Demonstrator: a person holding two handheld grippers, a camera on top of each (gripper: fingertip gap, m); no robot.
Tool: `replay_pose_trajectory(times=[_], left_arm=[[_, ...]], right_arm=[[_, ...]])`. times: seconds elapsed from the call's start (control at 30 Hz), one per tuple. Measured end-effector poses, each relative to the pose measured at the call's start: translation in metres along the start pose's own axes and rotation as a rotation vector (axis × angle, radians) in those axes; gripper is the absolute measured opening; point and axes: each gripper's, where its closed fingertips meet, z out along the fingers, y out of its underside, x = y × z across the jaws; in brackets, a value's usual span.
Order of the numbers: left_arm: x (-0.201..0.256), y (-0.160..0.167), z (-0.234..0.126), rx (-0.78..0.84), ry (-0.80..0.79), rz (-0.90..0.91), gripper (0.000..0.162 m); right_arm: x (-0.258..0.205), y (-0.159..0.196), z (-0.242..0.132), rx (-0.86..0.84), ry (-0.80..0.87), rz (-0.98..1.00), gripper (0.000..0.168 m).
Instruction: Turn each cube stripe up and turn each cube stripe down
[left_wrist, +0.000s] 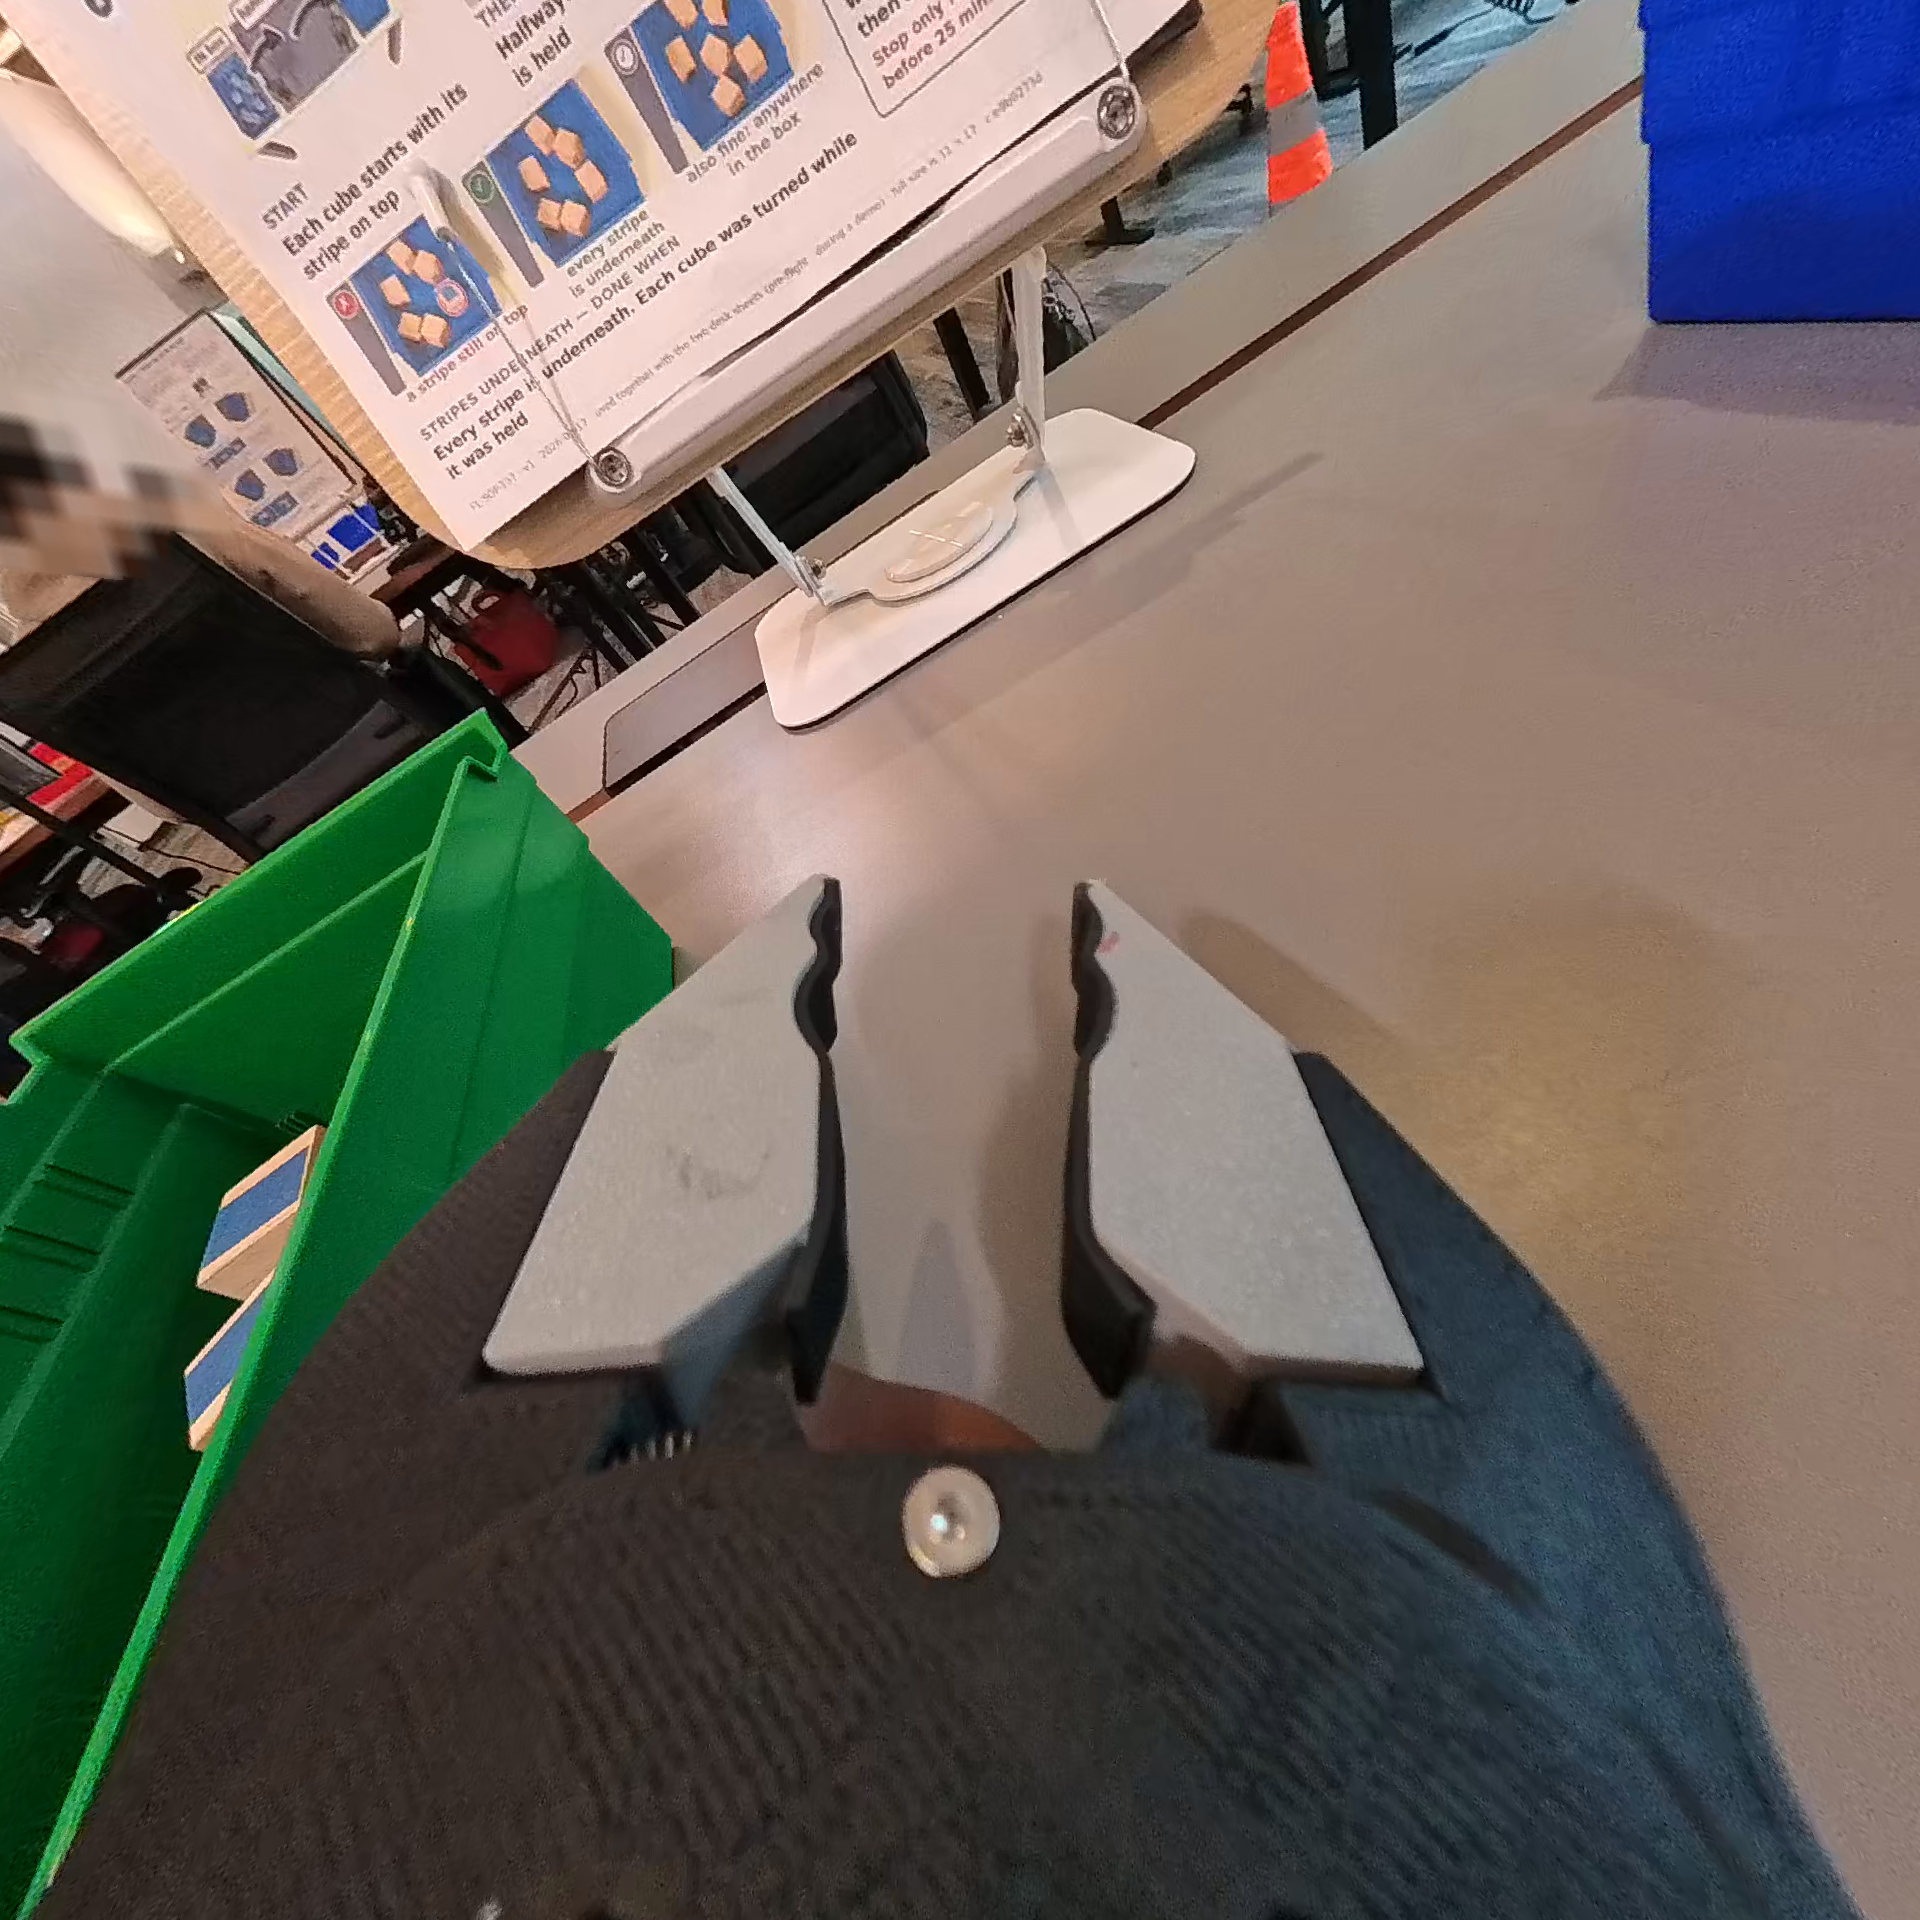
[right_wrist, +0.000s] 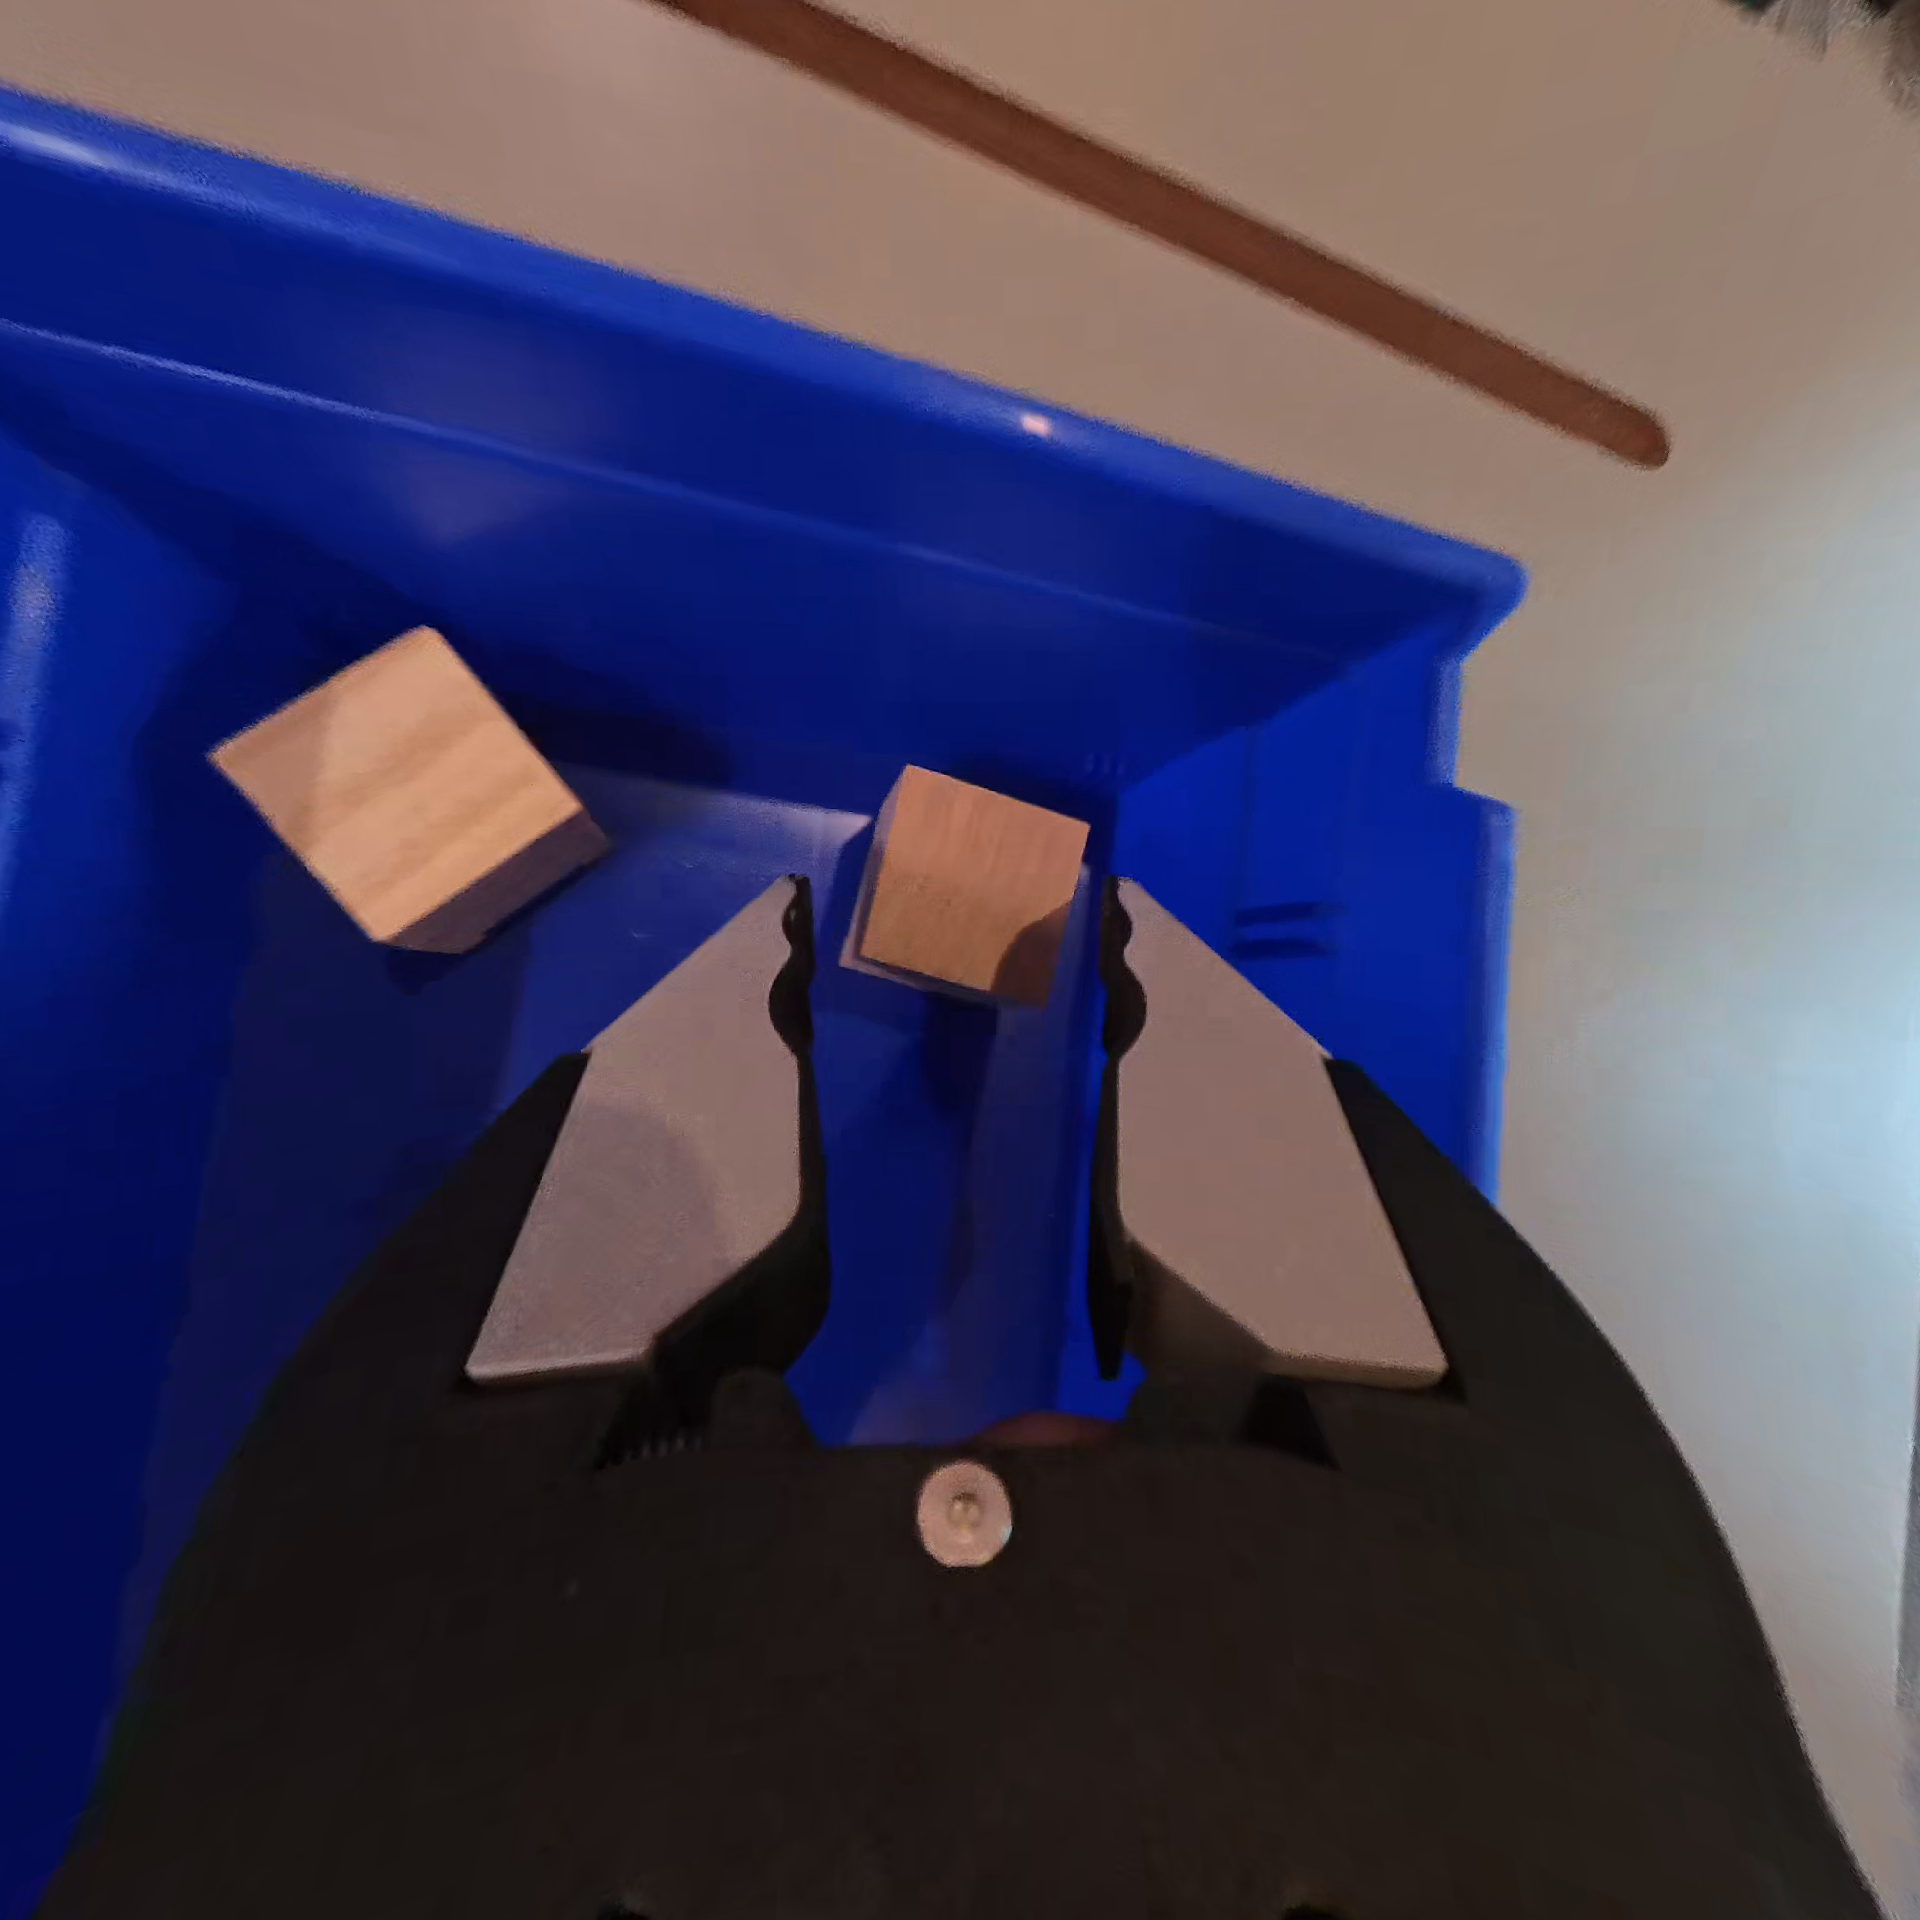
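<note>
the left gripper (left_wrist: 956, 914) hangs over bare table (left_wrist: 1455, 831), jaws apart and holding nothing; to its left the green bin (left_wrist: 312, 1039) holds 2 blue-striped cubes (left_wrist: 260, 1210). the right gripper (right_wrist: 951, 904) is nearer the work: its jaws, parted and empty, point at a plain-faced cube (right_wrist: 966, 883) lying just ahead between the tips, tilted. the blue bin (right_wrist: 727, 520) holds this cube and 1 more (right_wrist: 405, 784) to its left.

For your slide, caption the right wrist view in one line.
Open right gripper hovers over a plain-topped wooden cube in the blue bin.
</note>
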Motion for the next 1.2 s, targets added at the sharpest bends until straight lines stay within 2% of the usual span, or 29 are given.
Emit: replay_pose_trajectory(times=[0.1,0.2,0.33,0.4,0.53,0.7,0.9,1.0,1.07,1.13,1.2], left_arm=[[0.001,0.000,0.000,-0.002,0.006,0.006,0.043],[0.003,0.000,0.000,-0.005,0.011,0.012,0.045],[0.003,0.000,0.000,-0.005,0.019,-0.001,0.050],[0.003,0.001,0.001,-0.007,0.022,-0.006,0.054],[0.002,0.002,0.002,-0.012,0.033,-0.013,0.059],[0.004,0.002,0.000,0.001,0.071,-0.031,0.070],[0.014,-0.001,-0.007,-0.010,0.165,-0.113,0.073],[0.016,-0.021,-0.032,0.019,0.242,-0.126,0.074],[0.022,-0.046,-0.062,0.068,0.395,-0.091,0.069],[0.030,-0.063,-0.101,0.070,0.659,-0.023,0.064],[0.011,-0.076,-0.125,0.066,0.806,-0.003,0.060]], right_arm=[[-0.013,-0.017,-0.033,0.099,-0.013,-0.015,0.055],[-0.042,-0.042,-0.082,0.251,-0.054,-0.031,0.058],[-0.114,-0.068,-0.150,0.476,-0.180,-0.087,0.059],[-0.159,-0.070,-0.167,0.553,-0.241,-0.147,0.059],[-0.249,-0.055,-0.154,0.587,-0.374,-0.217,0.059],[-0.310,-0.033,-0.106,0.550,-0.380,-0.290,0.055],[-0.309,-0.018,-0.084,0.525,-0.296,-0.376,0.054],[-0.311,-0.012,-0.082,0.497,-0.382,-0.319,0.054],[-0.314,-0.009,-0.083,0.479,-0.448,-0.283,0.055],[-0.318,-0.006,-0.084,0.467,-0.497,-0.274,0.055],[-0.322,-0.005,-0.083,0.461,-0.515,-0.281,0.054]])
